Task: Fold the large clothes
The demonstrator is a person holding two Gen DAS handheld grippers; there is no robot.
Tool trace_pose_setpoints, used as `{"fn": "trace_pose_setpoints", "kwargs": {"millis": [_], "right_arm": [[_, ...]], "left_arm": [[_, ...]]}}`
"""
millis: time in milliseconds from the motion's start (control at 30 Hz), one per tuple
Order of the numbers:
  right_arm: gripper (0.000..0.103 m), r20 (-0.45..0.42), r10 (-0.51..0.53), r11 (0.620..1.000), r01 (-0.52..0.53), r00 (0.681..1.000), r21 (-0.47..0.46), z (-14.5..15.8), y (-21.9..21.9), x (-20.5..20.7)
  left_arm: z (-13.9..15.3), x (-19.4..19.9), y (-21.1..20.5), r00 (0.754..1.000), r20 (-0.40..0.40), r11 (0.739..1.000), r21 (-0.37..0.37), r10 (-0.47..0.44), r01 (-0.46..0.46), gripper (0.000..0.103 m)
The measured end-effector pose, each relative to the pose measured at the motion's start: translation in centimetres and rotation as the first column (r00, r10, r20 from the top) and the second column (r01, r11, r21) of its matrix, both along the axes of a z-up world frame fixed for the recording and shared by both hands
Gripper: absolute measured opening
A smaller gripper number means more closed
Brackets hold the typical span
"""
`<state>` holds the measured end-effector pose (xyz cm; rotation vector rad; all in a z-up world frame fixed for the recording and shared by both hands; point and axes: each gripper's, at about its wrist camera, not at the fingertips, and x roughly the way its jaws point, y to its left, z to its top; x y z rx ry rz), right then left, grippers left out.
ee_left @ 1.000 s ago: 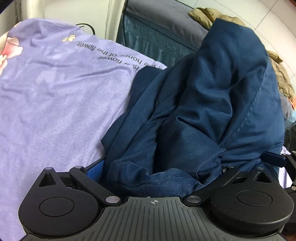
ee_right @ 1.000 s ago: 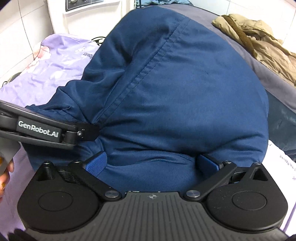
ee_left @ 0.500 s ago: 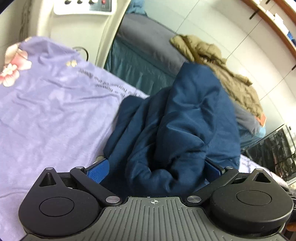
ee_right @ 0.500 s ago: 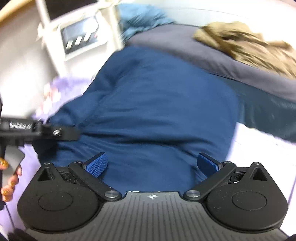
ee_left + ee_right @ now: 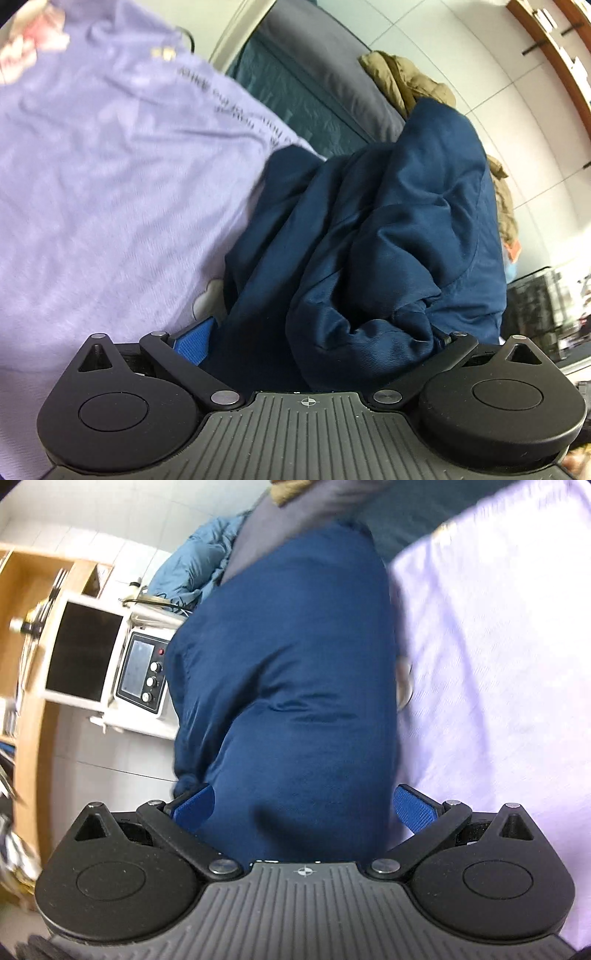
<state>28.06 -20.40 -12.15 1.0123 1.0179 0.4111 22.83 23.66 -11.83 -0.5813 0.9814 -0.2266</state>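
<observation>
A large navy blue garment point(image 5: 388, 236) hangs bunched from my left gripper point(image 5: 321, 336), whose blue pads are spread wide with thick folds of cloth between them. The same navy garment point(image 5: 291, 686) fills the middle of the right wrist view and runs between the spread blue pads point(image 5: 413, 805) of my right gripper point(image 5: 303, 808). In both views the cloth fills the gap and hides any pinch. The garment is lifted over a lilac sheet point(image 5: 110, 177) with printed lettering.
The lilac sheet point(image 5: 498, 664) covers the work surface. A grey and teal bed point(image 5: 314, 92) with a tan jacket point(image 5: 406, 81) lies beyond. A white appliance with knobs point(image 5: 144, 675) and a wooden shelf point(image 5: 33, 664) stand to the left in the right wrist view.
My right gripper has swung and rolled strongly, so the appliance now shows at its left and the sheet at its right. The left gripper tilted; the garment has risen and hangs longer.
</observation>
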Motion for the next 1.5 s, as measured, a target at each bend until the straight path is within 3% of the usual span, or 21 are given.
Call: {"fn": "trace_pose_setpoints", "kwargs": {"millis": [100,200,233,400,533,567,767,900,1033,1167,1300,1400,1500], "right_arm": [[0.103,-0.025,0.029,1.000,-0.029,0.999,0.000,-1.5,0.9,1.6],[0.103,-0.042,0.036,0.999,-0.035,0.998,0.034,-3.4,1.8,2.9],[0.103,-0.046,0.024,0.998,-0.021,0.999,0.053,-3.8,1.9,3.1],[0.103,-0.039,-0.003,0.994,0.008,0.999,0.110,-5.5,2.1,3.5],[0.103,-0.092,-0.058,0.987,0.071,0.994,0.147,-6.0,2.4,3.7],[0.103,-0.107,-0.073,0.984,0.089,0.992,0.155,-6.0,2.5,3.7],[0.080,-0.106,-0.112,0.977,0.129,0.988,0.169,-3.8,2.3,3.4],[0.075,-0.025,-0.080,0.987,0.083,0.996,0.138,0.1,3.2,4.1],[0.074,0.091,0.002,0.986,-0.017,0.996,0.166,4.1,4.8,4.2],[0.073,0.208,0.109,0.973,-0.147,0.972,0.180,7.9,8.8,4.2],[0.073,0.350,0.276,0.913,-0.358,0.895,0.197,11.1,15.3,4.5],[0.074,0.406,0.414,0.842,-0.512,0.815,0.168,12.3,20.9,4.4],[0.074,0.400,0.523,0.787,-0.607,0.752,0.112,11.4,25.8,4.4]], "left_arm": [[-0.8,0.0,0.0,1.000,0.018,1.000,-0.004,-0.023,0.023,0.103],[-2.8,0.1,0.8,0.999,-0.033,0.990,-0.141,0.010,-0.014,0.103],[-3.2,0.0,0.8,0.999,-0.034,0.988,-0.155,0.024,-0.029,0.103],[-3.0,-0.5,-0.5,0.997,-0.010,0.990,-0.120,0.079,-0.079,0.103],[-1.6,-0.8,-1.3,0.994,-0.019,0.989,-0.100,0.111,-0.112,0.103],[-1.1,-0.8,-1.5,0.993,-0.016,0.988,-0.098,0.118,-0.119,0.103],[2.9,-1.8,-1.9,0.988,0.054,0.985,-0.105,0.145,-0.139,0.103],[7.5,-3.8,-1.7,0.972,0.152,0.982,-0.085,0.178,-0.166,0.103],[12.4,-7.1,0.5,0.938,0.252,0.971,-0.069,0.239,-0.229,0.103],[17.0,-14.0,5.1,0.866,0.360,0.935,-0.059,0.347,-0.350,0.103],[19.1,-21.9,9.1,0.781,0.409,0.857,-0.004,0.472,-0.516,0.103],[16.4,-26.0,11.3,0.737,0.354,0.789,-0.004,0.576,-0.615,0.103],[10.4,-28.2,12.7,0.724,0.225,0.743,0.000,0.653,-0.670,0.103]]}}
